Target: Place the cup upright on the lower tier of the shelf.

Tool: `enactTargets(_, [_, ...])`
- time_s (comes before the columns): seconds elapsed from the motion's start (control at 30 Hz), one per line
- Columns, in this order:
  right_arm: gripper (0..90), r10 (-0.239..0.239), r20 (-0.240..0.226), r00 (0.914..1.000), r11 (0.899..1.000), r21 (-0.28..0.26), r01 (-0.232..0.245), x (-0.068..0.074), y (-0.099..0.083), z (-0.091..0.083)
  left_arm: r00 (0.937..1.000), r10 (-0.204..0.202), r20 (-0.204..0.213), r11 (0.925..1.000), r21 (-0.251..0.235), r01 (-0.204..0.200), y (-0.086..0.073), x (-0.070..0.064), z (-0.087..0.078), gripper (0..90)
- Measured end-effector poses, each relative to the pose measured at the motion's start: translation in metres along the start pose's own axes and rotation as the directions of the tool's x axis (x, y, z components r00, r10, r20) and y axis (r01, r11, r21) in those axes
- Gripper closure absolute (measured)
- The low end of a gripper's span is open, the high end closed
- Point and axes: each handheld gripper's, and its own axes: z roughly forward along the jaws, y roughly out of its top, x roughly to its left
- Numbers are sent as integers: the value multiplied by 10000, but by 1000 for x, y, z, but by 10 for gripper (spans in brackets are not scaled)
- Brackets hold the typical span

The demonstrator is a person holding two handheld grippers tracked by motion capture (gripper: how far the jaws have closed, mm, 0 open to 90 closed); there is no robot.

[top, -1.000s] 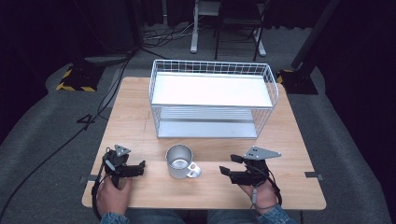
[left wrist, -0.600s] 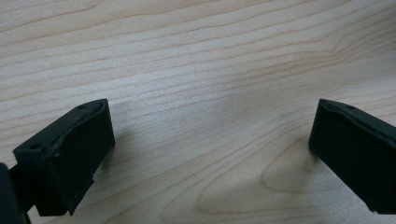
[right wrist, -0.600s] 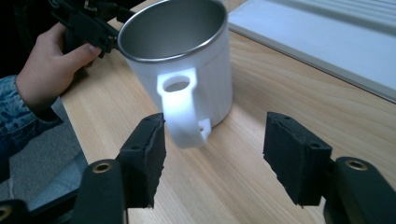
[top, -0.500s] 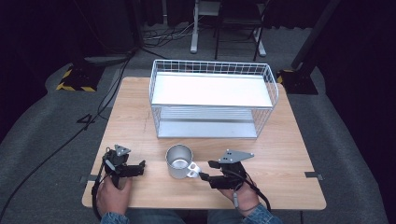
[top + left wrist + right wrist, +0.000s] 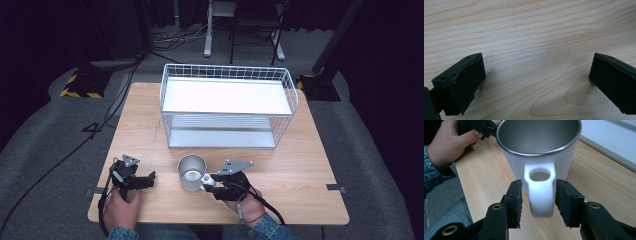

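Item: light wooden table [image 5: 300,165], rectangular, grain plain in my left gripper view.

Item: white wire basket with a flat white shelf [image 5: 227,102], standing on the far half of the table, well apart from both my tongs.

Item: silver metal mug with a white handle [image 5: 192,172], upright on the near half of the table, in front of the basket and between my two hands. In my right gripper view the mug [image 5: 537,150] stands close ahead, open mouth up, its handle pointing straight back at me.

Item: my right gripper [image 5: 212,182], black, two-jawed, held low over the near edge, tips at the mug's handle. In its own view the right gripper [image 5: 538,202] has one jaw on each side of the handle, narrow gaps showing on both sides; set narrow around it, not clamped.

Item: my left gripper [image 5: 145,181], black, resting near the table's near left corner, well apart from the mug. In its own view the left gripper [image 5: 536,80] stands wide, bare wood between the jaws, holding nothing.

Item: my left hand [image 5: 447,147], seen beyond the mug in the right gripper view, with a blue denim sleeve [image 5: 435,176] at the wrist.
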Motion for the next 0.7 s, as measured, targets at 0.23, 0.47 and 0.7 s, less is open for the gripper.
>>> enactTargets(0.23, [679,-199,100,9998,9998,82,198,1,2,7,10000,-1,4,10000,0,1,0,0,0,9])
enactTargets(0.47, [711,-568,314,9979,9984,33,567,5,1,7,10000,40,-6,10000,6,-40,0,0,0,9])
enactTargets(0.7, [714,-625,389,9973,9973,-367,639,7,1,4,10000,2,-1,10000,2,-2,0,0,0,9])
